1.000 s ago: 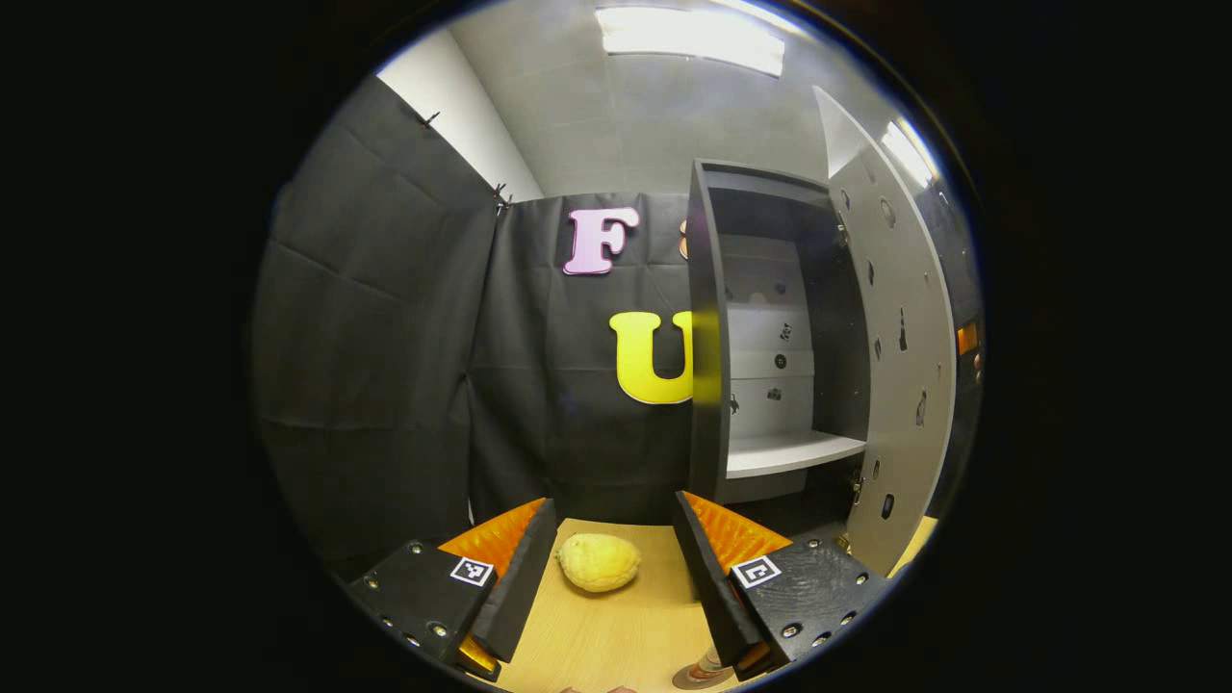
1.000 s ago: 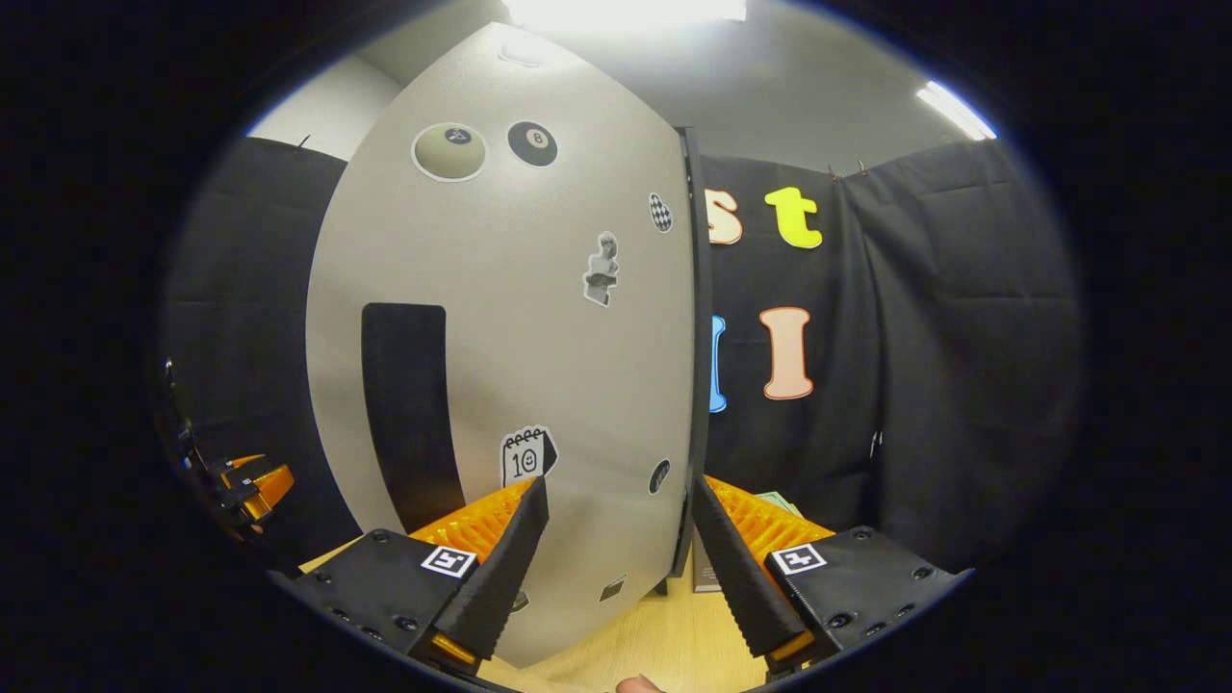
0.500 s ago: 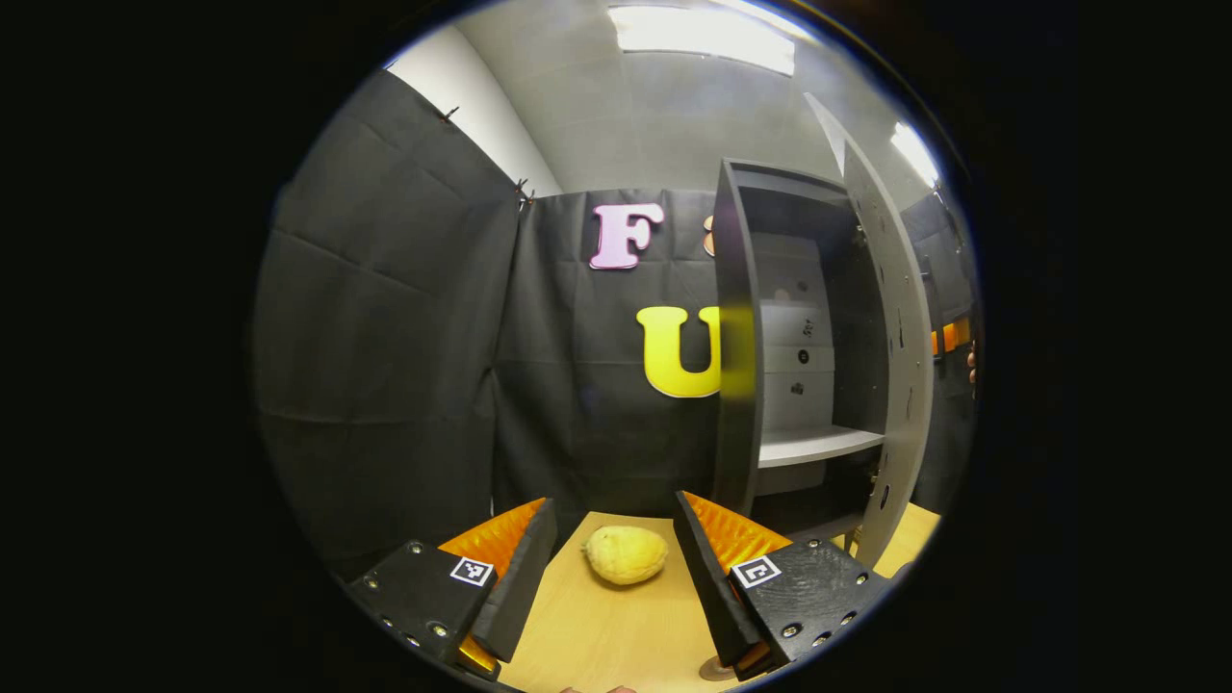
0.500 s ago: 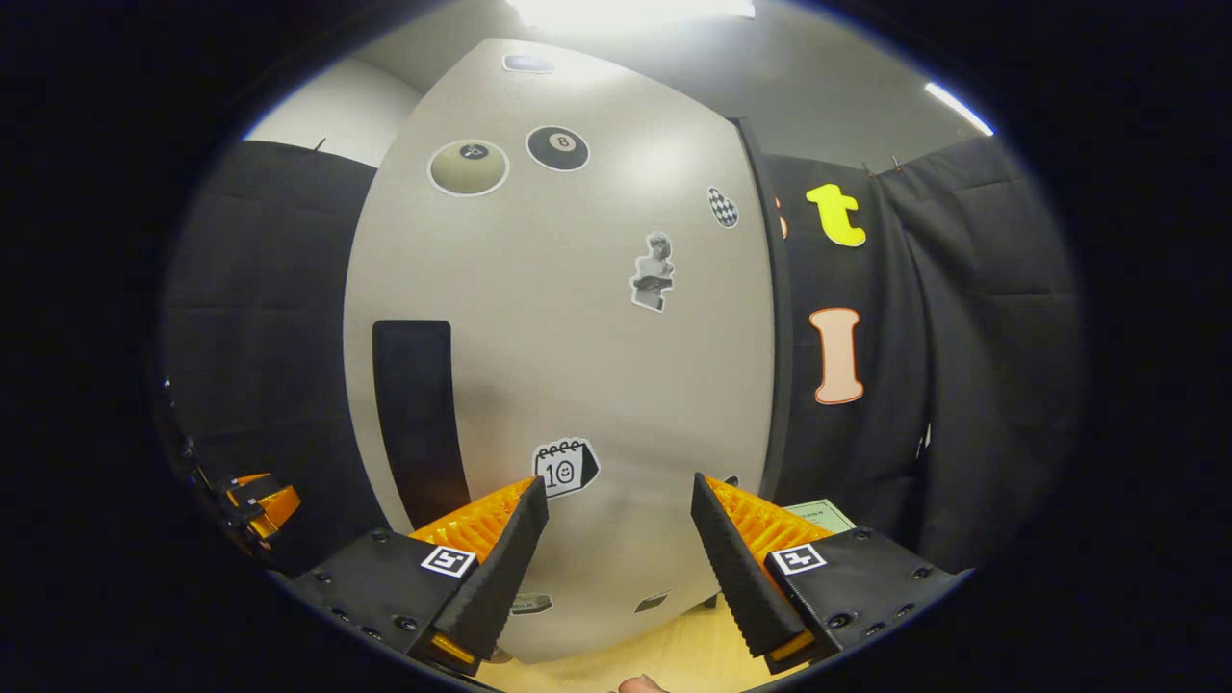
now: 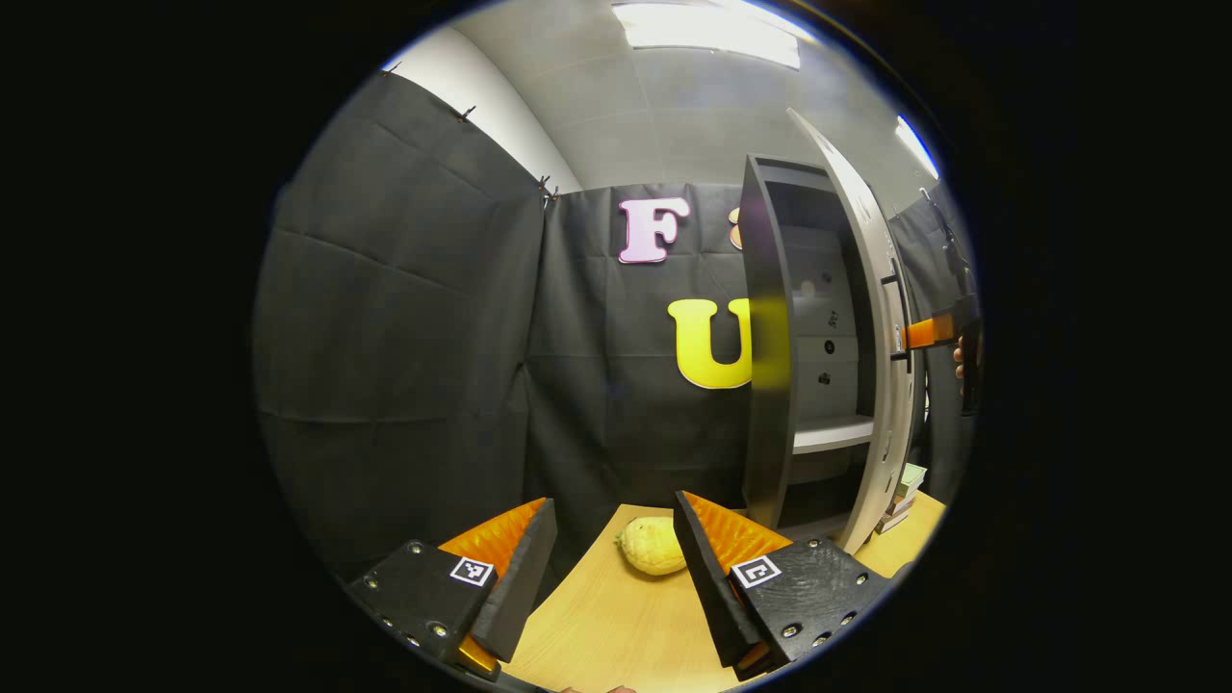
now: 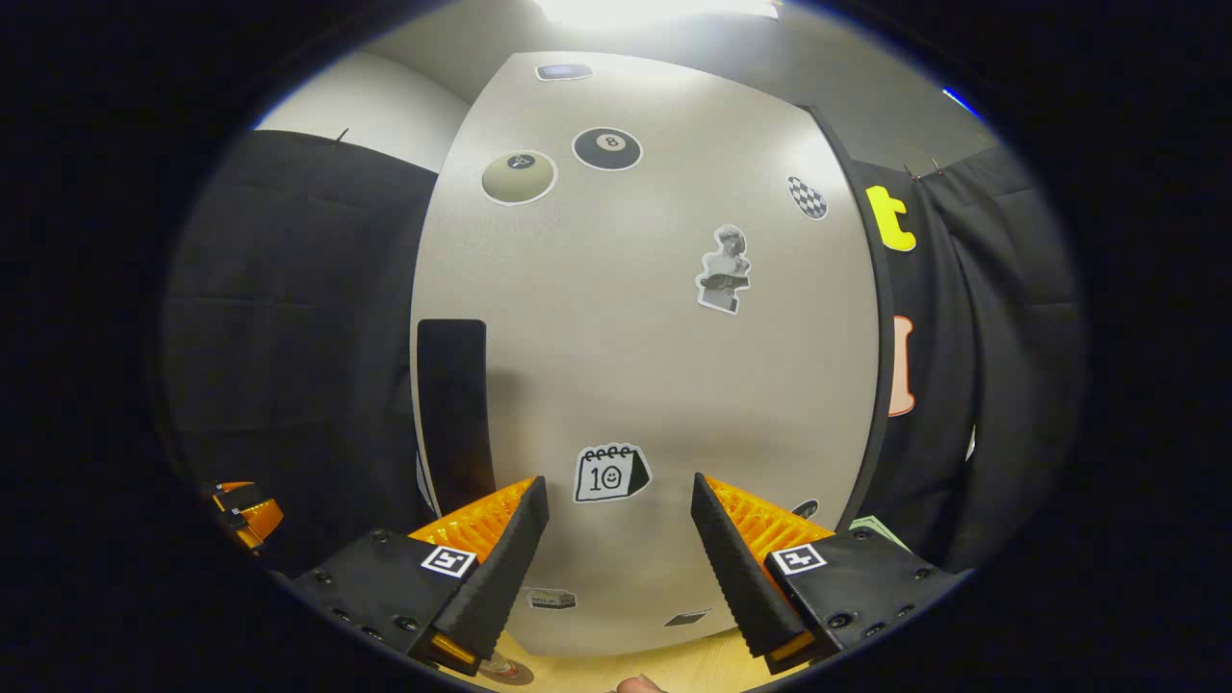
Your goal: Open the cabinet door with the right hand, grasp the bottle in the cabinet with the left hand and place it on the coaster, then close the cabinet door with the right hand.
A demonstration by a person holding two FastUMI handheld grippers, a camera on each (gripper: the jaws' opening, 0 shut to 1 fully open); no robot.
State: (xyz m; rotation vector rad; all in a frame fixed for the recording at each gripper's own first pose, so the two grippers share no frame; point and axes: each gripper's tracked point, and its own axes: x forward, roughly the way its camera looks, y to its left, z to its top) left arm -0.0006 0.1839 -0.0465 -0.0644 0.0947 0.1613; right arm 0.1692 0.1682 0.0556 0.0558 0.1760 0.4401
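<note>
- Left gripper view: the left hand-held gripper (image 5: 611,563) hangs over the wooden table (image 5: 616,635) with its jaws spread wide and nothing between them.
- A yellow lemon-like fruit (image 5: 652,546) lies on the table just ahead of its fingers, close to the right-side finger.
- Beyond it stands the dark cabinet (image 5: 765,356); its pale door (image 5: 881,318) is swung most of the way toward the frame, leaving a narrow gap through which a white shelf (image 5: 833,435) shows.
- At the far right edge, the right hand-held gripper (image 5: 938,332) is beside the door's outer face.
- Right gripper view: the right hand-held gripper (image 6: 621,539) faces the door's (image 6: 654,366) sticker-covered front, jaws wide apart, gripping nothing; whether the fingertips touch the door I cannot tell.
- A dark vertical handle (image 6: 452,404) sits at the door's left side.
- A round brownish disc, apparently the coaster (image 6: 505,671), peeks out at the bottom edge; the bottle itself cannot be made out.
</note>
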